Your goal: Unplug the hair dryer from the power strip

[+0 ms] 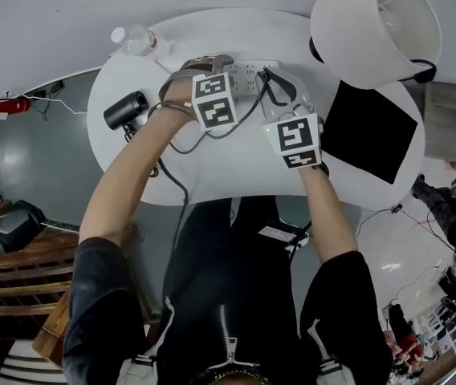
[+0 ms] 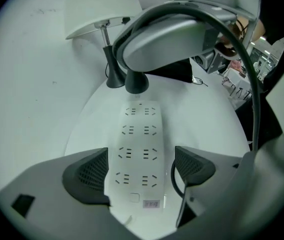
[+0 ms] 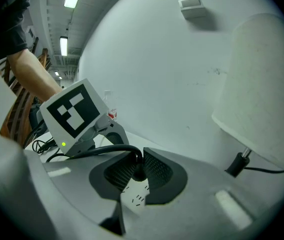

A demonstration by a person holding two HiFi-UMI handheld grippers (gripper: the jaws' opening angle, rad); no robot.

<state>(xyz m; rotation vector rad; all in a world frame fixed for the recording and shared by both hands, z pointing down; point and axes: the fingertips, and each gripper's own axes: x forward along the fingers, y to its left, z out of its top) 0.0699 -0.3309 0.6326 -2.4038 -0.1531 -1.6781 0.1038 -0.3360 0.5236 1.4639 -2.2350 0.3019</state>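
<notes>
Left tongs (image 2: 139,176) apart, right tongs (image 3: 138,171) clamped

The left gripper (image 2: 142,171) has its jaws apart, and the near end of the white power strip (image 2: 141,129) lies between and beyond them, running straight away across the white table (image 2: 202,119). At the strip's far end the right gripper (image 2: 138,74) pinches a black plug (image 2: 136,85), whose cord (image 2: 247,69) arcs over and down the right side. A lamp (image 2: 113,69) stands just left of the plug.
</notes>
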